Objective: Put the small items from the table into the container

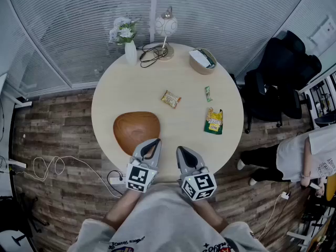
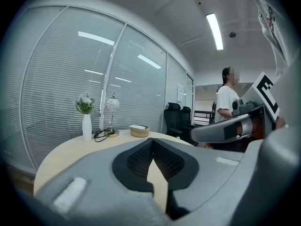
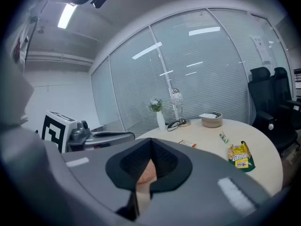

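Observation:
On the round pale table [image 1: 184,135] lie three small items: an orange snack packet [image 1: 170,98], a small green packet [image 1: 208,93] and a yellow-green packet [image 1: 213,121]. A brown wooden bowl [image 1: 136,130] sits at the near left. My left gripper [image 1: 156,143] hovers at the bowl's near right rim, shut and empty. My right gripper [image 1: 180,150] is beside it over the table's near edge, also shut and empty. In the right gripper view the packets [image 3: 241,155] lie ahead to the right of the closed jaws [image 3: 150,141]. The left gripper view shows bare tabletop beyond its jaws [image 2: 152,140].
At the table's far side stand a white vase with flowers [image 1: 128,41], a lamp [image 1: 166,30], a black cable [image 1: 154,54] and a small round basket [image 1: 202,61]. Black office chairs [image 1: 283,72] and a person [image 1: 310,156] are to the right. Cables lie on the wooden floor [image 1: 52,167].

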{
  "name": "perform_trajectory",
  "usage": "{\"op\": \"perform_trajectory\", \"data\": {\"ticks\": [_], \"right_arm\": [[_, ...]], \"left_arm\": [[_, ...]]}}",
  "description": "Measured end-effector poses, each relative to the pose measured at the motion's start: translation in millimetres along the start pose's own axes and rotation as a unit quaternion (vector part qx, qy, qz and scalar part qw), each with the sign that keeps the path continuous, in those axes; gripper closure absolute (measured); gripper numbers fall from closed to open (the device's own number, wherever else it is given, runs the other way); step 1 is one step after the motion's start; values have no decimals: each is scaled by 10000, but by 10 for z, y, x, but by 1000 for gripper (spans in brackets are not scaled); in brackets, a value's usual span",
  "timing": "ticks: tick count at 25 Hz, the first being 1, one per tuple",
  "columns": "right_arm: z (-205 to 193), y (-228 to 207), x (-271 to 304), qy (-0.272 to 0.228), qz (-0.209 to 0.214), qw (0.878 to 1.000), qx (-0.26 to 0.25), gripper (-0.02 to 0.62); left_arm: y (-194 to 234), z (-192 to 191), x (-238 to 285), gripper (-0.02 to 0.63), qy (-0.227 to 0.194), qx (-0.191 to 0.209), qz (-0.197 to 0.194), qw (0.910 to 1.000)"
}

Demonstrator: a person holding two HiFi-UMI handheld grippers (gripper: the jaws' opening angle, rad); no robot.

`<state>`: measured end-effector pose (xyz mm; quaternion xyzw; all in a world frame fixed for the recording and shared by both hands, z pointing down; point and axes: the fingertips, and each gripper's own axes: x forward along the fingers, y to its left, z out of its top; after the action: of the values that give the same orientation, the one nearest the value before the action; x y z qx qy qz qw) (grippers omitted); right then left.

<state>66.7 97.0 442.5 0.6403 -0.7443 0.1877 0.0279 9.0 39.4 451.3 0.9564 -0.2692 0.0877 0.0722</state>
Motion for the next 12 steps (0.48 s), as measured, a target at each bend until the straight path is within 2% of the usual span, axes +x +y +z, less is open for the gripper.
{"op": "perform_trajectory", "data": {"ticks": [3,8,12], "right_arm": [[1,-54,-17,-4,12,10000,35,594],[123,-111,-26,-383,195,9991,-4,592],[-11,-378,50,-287,125,9992,-247,592]], "left_arm": [[-27,4,31,611,-7,-26,23,10000],[-78,-42,95,611,-12,-229,-99,9997],[-88,-75,85,611,-63,-364,-199,9991]]}}
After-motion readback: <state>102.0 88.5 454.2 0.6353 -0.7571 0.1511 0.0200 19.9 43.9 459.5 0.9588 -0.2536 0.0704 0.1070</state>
